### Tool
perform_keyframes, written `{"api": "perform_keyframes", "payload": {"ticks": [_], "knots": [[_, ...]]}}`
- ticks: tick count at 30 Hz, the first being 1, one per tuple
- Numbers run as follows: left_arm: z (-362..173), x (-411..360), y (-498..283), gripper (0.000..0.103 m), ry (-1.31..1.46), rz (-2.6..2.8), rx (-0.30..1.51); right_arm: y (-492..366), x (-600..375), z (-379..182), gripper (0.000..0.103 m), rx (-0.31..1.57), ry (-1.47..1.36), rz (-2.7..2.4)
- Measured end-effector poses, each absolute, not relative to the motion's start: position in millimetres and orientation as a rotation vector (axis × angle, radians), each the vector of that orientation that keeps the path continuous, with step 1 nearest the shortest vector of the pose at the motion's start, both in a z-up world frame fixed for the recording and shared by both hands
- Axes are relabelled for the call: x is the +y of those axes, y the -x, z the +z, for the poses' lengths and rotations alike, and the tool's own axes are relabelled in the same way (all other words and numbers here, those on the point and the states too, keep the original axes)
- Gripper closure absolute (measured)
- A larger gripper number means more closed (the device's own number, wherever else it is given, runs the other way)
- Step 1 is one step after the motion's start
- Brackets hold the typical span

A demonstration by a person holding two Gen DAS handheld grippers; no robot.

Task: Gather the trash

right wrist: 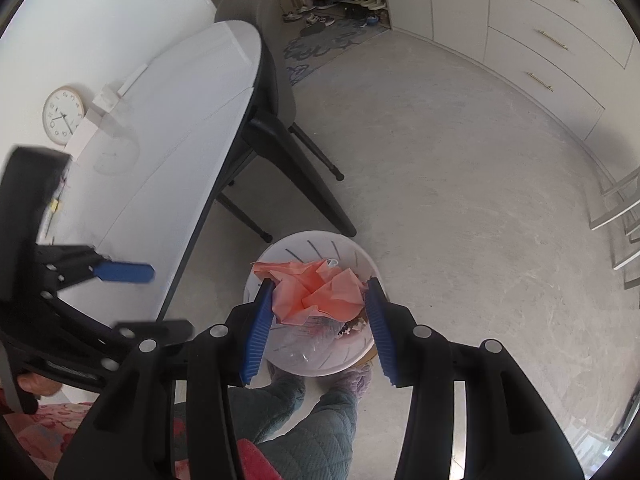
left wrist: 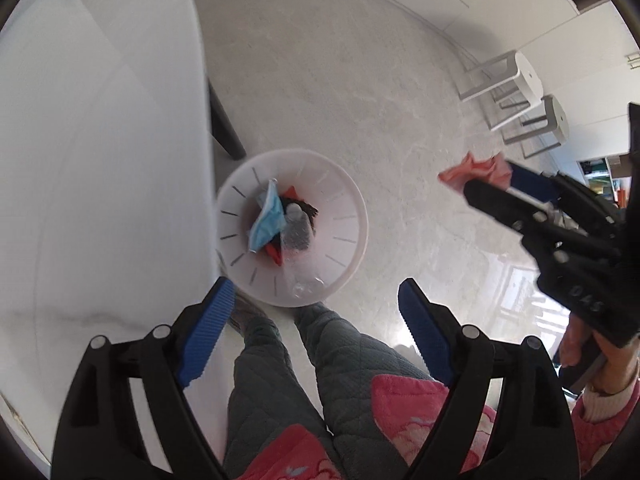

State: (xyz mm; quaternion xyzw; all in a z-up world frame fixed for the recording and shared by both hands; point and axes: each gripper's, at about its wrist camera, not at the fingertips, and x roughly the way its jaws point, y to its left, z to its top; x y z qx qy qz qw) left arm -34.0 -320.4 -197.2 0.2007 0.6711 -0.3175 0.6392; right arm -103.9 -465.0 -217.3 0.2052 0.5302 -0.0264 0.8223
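A white round bin (left wrist: 352, 208) stands on the floor at the person's feet. Inside lie a blue face mask (left wrist: 266, 220), red scraps and a clear plastic bottle (left wrist: 296, 228). My left gripper (left wrist: 316, 300) hangs straight above the bin's near rim, open, with nothing between its blue pads. My right gripper (left wrist: 488, 180) is off to the right, shut on a crumpled salmon paper (left wrist: 476, 170). In the right wrist view the salmon paper (right wrist: 320, 300) sits between the right gripper's (right wrist: 320, 284) pads, over the bin (right wrist: 316, 235). One of the left gripper's fingers (right wrist: 124, 272) shows at the left.
A white table (left wrist: 100, 160) runs along the bin's left side, with a dark-legged chair (right wrist: 304, 168) tucked under it. Two white stools (left wrist: 516, 80) stand at the far right. The person's quilted legs (left wrist: 340, 360) are just behind the bin. White drawers (right wrist: 552, 40) line the far wall.
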Motion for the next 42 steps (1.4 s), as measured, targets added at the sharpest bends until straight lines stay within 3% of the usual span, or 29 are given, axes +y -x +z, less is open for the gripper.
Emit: {"api": "perform_keyframes", "payload": {"ticks": [15, 17, 24, 26, 35, 37, 42], "knots": [[-147.1, -257.0, 19.0, 0.022, -0.398, -0.620, 1.397, 76.7, -408.3, -255.1, 0.050, 1.195, -0.427, 0.014], [-148.0, -251.7, 17.1, 0.022, -0.394, -0.612, 1.397, 72.7, -407.7, -263.8, 0.030, 1.222, -0.447, 0.001], [-145.7, -238.5, 10.7, 0.022, -0.386, -0.594, 1.381, 67.6, -405.6, -268.3, 0.015, 1.261, -0.470, -0.060], [-144.1, -235.6, 10.1, 0.022, -0.380, -0.588, 1.376, 67.3, -404.7, -263.2, 0.010, 1.259, -0.455, -0.081], [-128.4, -219.5, 1.7, 0.020, -0.349, -0.553, 1.300, 63.8, -400.4, -213.9, 0.005, 1.205, -0.376, -0.149], [-116.9, -212.6, -0.7, 0.015, -0.328, -0.531, 1.246, 61.6, -397.3, -195.7, 0.005, 1.180, -0.353, -0.153], [-74.7, -193.0, -7.0, 0.014, -0.293, -0.432, 1.093, 50.0, -380.8, -140.5, 0.002, 1.090, -0.282, -0.124]]}}
